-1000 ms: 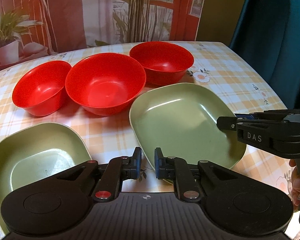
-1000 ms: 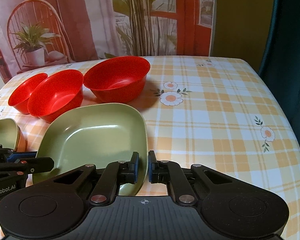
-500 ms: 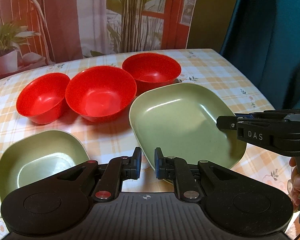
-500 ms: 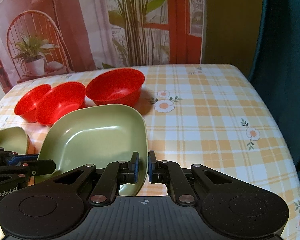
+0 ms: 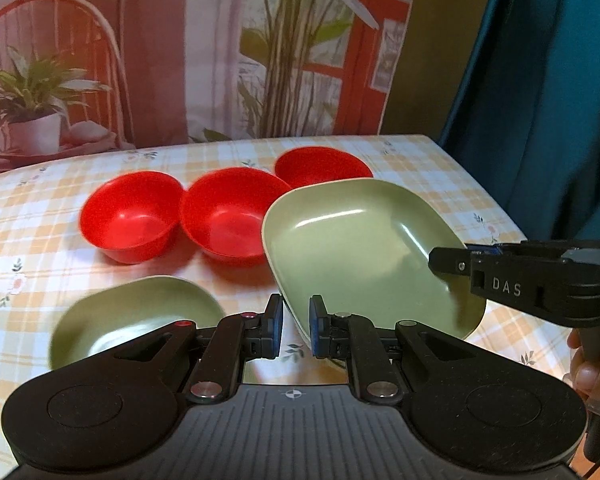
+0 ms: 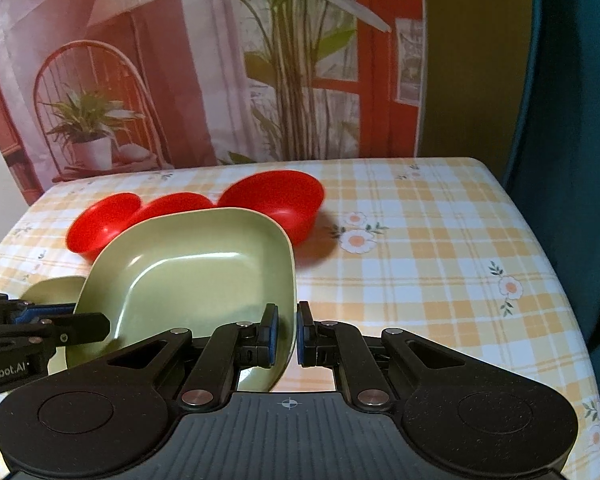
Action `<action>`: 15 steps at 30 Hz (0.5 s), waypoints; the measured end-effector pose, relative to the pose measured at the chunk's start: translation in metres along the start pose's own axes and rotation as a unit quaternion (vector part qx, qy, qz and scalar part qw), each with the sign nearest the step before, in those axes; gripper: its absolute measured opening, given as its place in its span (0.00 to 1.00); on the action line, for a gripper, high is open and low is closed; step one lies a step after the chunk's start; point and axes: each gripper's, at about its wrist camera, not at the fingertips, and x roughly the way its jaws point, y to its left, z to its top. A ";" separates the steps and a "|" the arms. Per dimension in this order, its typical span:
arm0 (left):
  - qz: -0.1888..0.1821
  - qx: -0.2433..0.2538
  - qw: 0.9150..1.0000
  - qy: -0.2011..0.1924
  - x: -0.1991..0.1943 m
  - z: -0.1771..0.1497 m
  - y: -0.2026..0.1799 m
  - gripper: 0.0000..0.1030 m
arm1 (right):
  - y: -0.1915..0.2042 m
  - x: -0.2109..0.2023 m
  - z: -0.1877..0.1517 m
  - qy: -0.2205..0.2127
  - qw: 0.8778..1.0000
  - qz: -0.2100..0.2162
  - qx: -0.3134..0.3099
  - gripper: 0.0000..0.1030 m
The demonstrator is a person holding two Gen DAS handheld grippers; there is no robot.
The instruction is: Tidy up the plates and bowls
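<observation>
A large green square plate [image 5: 364, 248] [image 6: 196, 276] is lifted off the table, held at two edges. My left gripper [image 5: 296, 326] is shut on its near-left rim. My right gripper [image 6: 286, 334] is shut on its right rim and shows from the side in the left wrist view [image 5: 452, 258]. A smaller green plate [image 5: 136, 316] [image 6: 52, 290] lies on the table at the left, below the lifted plate. Three red bowls [image 5: 130, 216] [image 5: 230, 212] [image 5: 320, 168] stand in a row behind; the lifted plate partly hides them in the right wrist view [image 6: 276, 196].
The table has a yellow checked cloth with flowers [image 6: 420, 260]; its right edge [image 6: 560, 280] meets a teal curtain [image 5: 540, 100]. A printed backdrop of a chair and plants [image 6: 180, 80] hangs behind the far edge.
Both grippers have risen with the large green plate, lifting it off the table. The bowls and the small plate now look lower and farther away.
</observation>
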 end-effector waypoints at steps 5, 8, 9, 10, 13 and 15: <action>0.005 -0.010 1.000 -0.008 -0.014 -0.001 0.017 0.14 | 0.020 -0.002 0.005 -0.003 1.000 0.013 -0.001 0.08; 0.009 -0.018 1.000 -0.012 -0.022 -0.002 0.029 0.14 | 0.034 -0.001 0.007 -0.003 1.000 0.023 -0.004 0.08; 0.011 -0.021 1.000 -0.013 -0.025 -0.002 0.033 0.14 | 0.039 -0.001 0.008 -0.003 1.000 0.026 -0.006 0.08; 0.012 -0.024 1.000 -0.014 -0.027 -0.003 0.038 0.14 | 0.045 0.000 0.009 -0.003 1.000 0.029 -0.009 0.08; 0.015 -0.035 0.999 -0.017 -0.035 -0.004 0.055 0.14 | 0.062 0.002 0.010 -0.002 0.999 0.041 -0.014 0.08; 0.019 -0.043 0.999 -0.020 -0.041 -0.005 0.067 0.14 | 0.073 0.004 0.010 0.001 0.999 0.049 -0.017 0.08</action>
